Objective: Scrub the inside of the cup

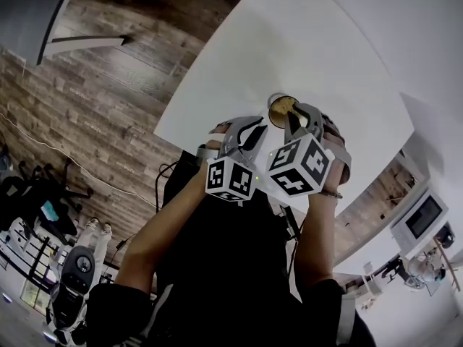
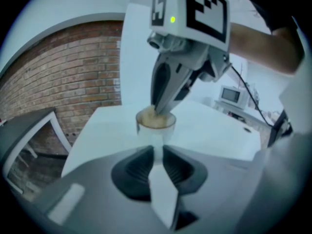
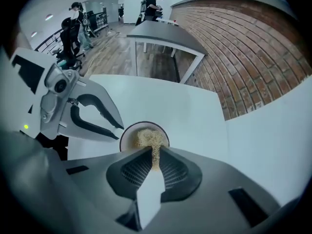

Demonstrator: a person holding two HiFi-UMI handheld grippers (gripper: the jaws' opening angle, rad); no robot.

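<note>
A clear cup (image 1: pixel 281 107) stands on the white table (image 1: pixel 304 42), with a tan fibrous scrubber (image 3: pixel 147 139) inside it. My left gripper (image 2: pixel 157 150) is shut on the cup's (image 2: pixel 155 129) near wall, and in the right gripper view its tips (image 3: pixel 117 129) sit at the rim's left side. My right gripper (image 3: pixel 155 156) is shut on the scrubber and points down into the cup's (image 3: pixel 127 133) mouth. In the left gripper view the right gripper (image 2: pixel 159 108) dips into the cup from above. In the head view, both grippers, the left gripper (image 1: pixel 260 126) and the right gripper (image 1: pixel 289 116), meet at the cup.
The white table's edge (image 1: pixel 181 100) runs above a wooden floor (image 1: pixel 108 71). A brick wall (image 3: pixel 253 48) stands to the right and a grey table (image 3: pixel 163 35) lies beyond. People (image 3: pixel 73 23) are far off. A microwave (image 2: pixel 233 95) sits behind.
</note>
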